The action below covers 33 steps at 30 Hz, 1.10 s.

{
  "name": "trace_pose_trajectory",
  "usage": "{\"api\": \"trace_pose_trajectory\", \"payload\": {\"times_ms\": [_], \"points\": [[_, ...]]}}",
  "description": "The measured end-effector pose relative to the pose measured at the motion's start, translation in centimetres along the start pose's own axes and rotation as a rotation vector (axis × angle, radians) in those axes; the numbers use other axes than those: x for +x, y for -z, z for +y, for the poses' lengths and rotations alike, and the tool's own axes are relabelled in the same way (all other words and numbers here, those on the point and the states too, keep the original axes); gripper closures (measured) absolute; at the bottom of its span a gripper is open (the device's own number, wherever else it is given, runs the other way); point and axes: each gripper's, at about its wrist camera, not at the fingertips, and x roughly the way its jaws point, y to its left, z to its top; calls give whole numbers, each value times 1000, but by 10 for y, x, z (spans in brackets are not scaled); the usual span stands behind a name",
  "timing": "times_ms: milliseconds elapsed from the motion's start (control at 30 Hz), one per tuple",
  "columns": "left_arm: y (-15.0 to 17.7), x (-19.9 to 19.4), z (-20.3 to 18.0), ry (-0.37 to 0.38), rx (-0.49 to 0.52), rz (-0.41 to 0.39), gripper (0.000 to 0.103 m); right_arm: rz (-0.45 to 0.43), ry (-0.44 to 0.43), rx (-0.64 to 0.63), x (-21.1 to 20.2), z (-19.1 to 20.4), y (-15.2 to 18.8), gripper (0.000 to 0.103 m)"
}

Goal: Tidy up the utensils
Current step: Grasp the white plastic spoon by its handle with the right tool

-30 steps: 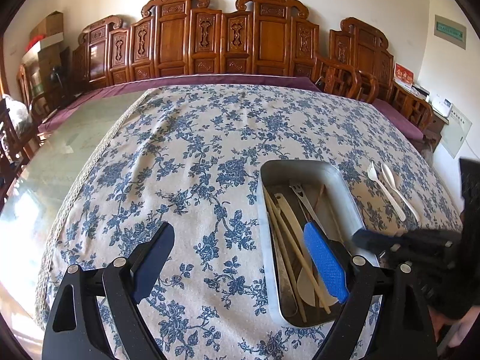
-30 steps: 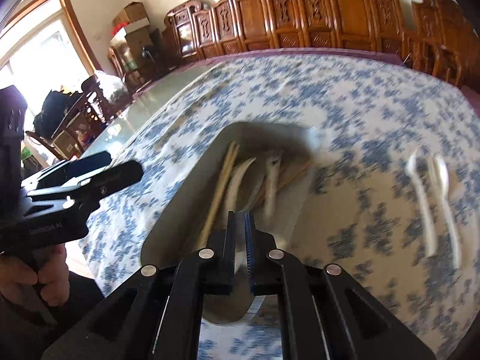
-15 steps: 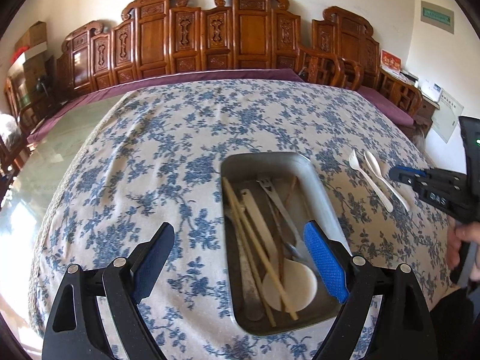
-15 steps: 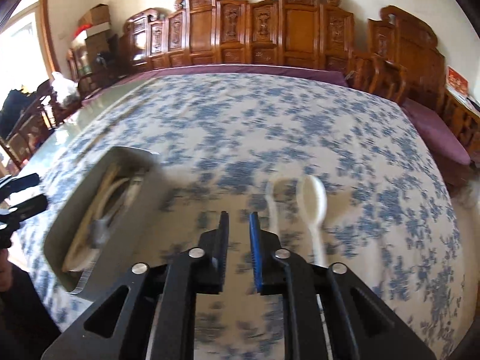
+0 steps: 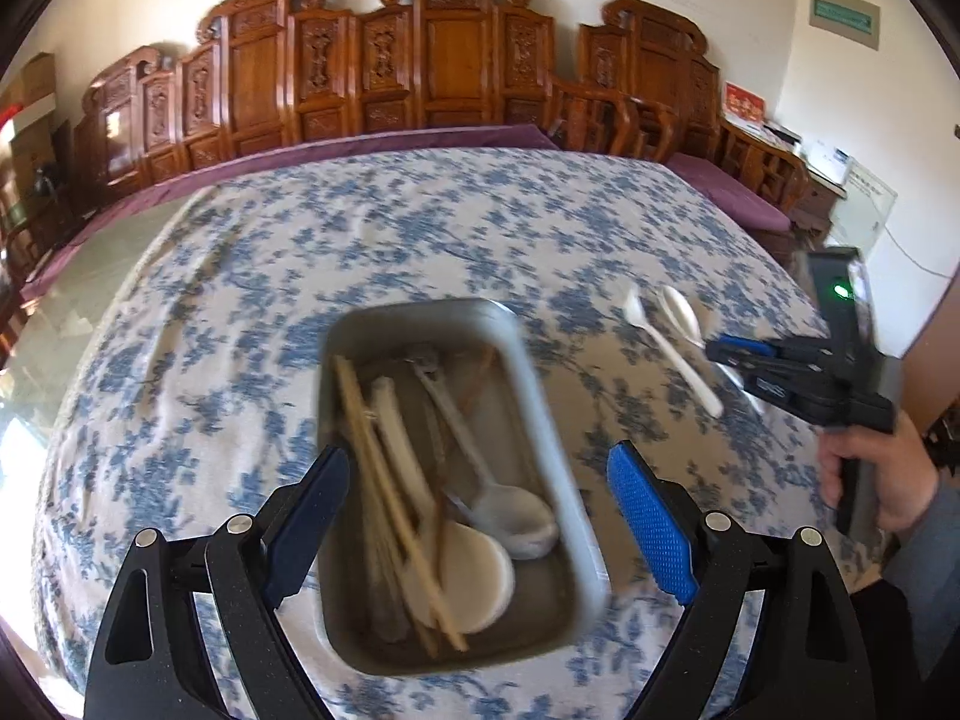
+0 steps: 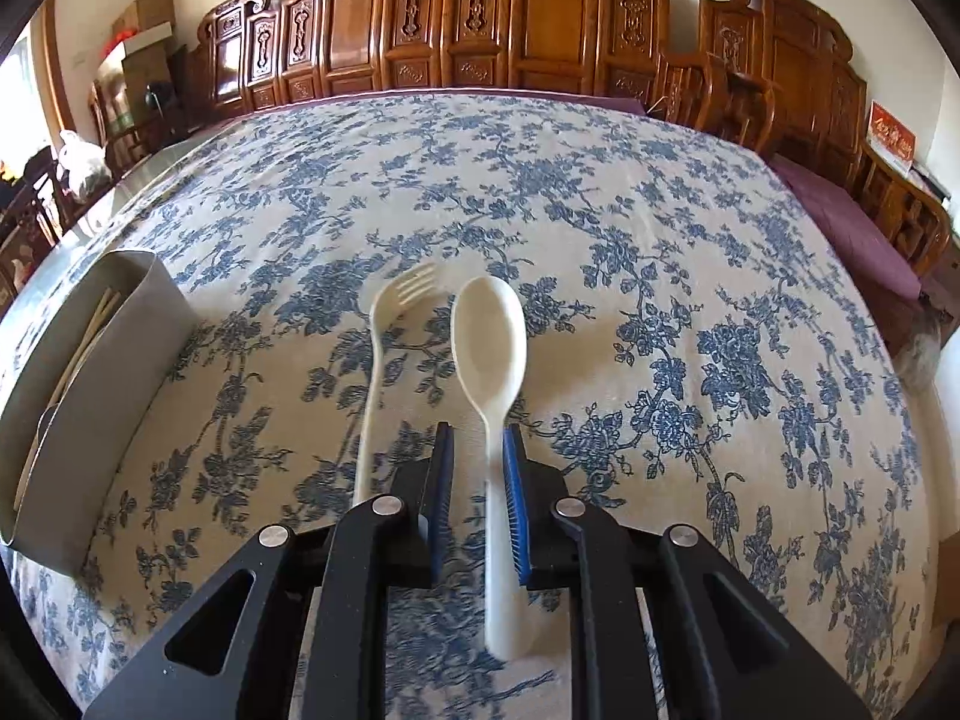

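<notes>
I see a cream plastic spoon [image 6: 489, 348] lying flat bowl-up on my blue-flowered cloth, handle toward me, a matching fork [image 6: 375, 360] just left of it and parallel, the grey metal tray [image 5: 540, 396] further left holding chopsticks [image 5: 390, 492], spoons and a fork

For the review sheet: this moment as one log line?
left tongs: open over tray | right tongs: open, astride spoon handle | fork: on cloth
</notes>
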Motion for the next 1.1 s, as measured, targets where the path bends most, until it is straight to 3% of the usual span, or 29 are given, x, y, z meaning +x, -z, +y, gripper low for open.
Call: {"api": "trace_pose_trajectory", "payload": {"times_ms": [400,467,533,900,1100], "points": [[-11,17,-46,31,51,34,19,37,5,-26,6,-18,3,85],[-15,22,-54,36,61,37,19,41,13,-35,5,-18,4,93],[-21,30,-64,37,78,42,19,45,6,-28,3,-22,5,93],[-46,85,-103,72,111,83,19,-10,-1,55,-15,-49,6,94],[-55,118,-119,91,111,122,41,-13,-37,92,-14,-56,5,94]]}}
